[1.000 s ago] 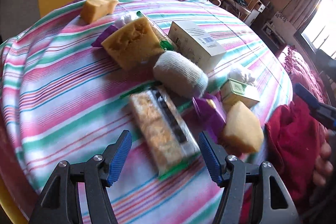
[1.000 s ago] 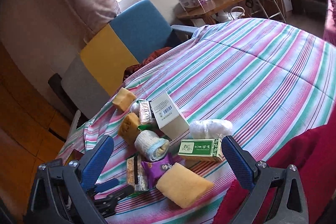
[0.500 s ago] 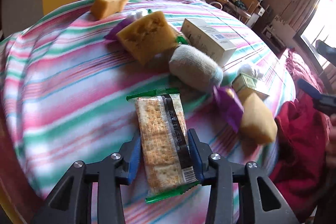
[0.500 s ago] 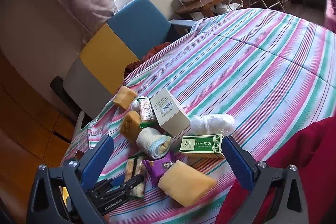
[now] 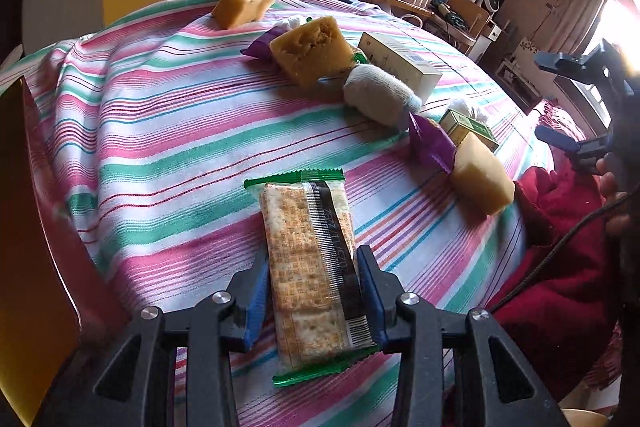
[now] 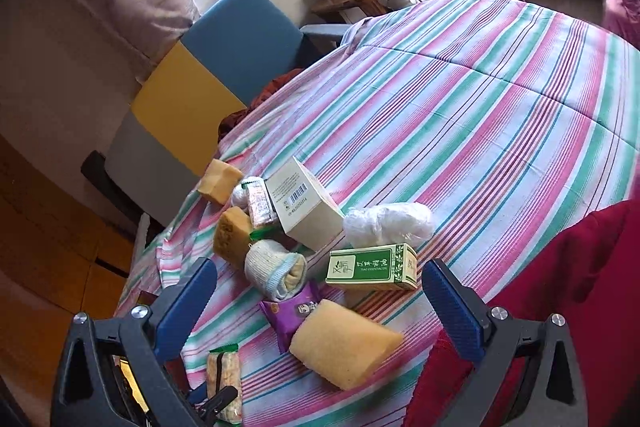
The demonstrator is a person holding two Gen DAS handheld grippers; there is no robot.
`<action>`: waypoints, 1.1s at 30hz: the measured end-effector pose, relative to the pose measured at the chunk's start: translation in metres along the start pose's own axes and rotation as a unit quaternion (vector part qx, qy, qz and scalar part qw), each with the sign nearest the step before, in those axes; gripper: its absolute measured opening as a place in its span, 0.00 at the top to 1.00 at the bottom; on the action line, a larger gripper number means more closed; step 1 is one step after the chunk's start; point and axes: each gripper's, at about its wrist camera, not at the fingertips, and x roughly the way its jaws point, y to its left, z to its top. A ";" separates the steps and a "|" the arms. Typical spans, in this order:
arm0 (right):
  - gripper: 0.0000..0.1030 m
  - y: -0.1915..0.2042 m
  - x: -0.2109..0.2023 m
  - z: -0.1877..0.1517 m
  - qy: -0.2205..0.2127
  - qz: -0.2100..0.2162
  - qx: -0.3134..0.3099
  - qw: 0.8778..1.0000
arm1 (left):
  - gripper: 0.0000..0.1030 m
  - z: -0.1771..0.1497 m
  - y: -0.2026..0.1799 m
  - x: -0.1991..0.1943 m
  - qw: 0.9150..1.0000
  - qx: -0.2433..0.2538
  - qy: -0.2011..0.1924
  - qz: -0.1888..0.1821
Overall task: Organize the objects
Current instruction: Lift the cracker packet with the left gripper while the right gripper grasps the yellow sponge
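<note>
Item, cracker packet (image 5: pixel 310 267): clamped across its width in my left gripper (image 5: pixel 312 291) above the striped bedspread (image 5: pixel 160 131), long axis running straight ahead along the fingers; my right gripper (image 6: pixel 320 311), unclenched and empty, hovers over the remaining pile.

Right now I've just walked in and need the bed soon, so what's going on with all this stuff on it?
A person is sorting small items on the striped bedspread with two handheld grippers. The left gripper is clamped on a cracker packet, apart from the rest. The right gripper hovers open, holding nothing, over the pile: yellow sponges, a rolled sock, a purple snack packet, a green box and a white box.
</note>
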 end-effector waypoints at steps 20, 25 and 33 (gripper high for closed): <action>0.00 0.033 0.081 -0.030 0.228 -0.085 -0.128 0.962 | 0.60 -0.003 0.002 0.001 1.000 -0.010 -0.007 -0.010; 0.00 0.036 0.088 -0.035 0.241 -0.101 -0.151 0.953 | 0.60 -0.003 0.003 0.001 1.000 -0.014 -0.009 -0.012; 0.00 0.038 0.089 -0.037 0.242 -0.106 -0.168 0.950 | 0.60 -0.003 0.003 0.001 1.000 -0.016 -0.009 -0.012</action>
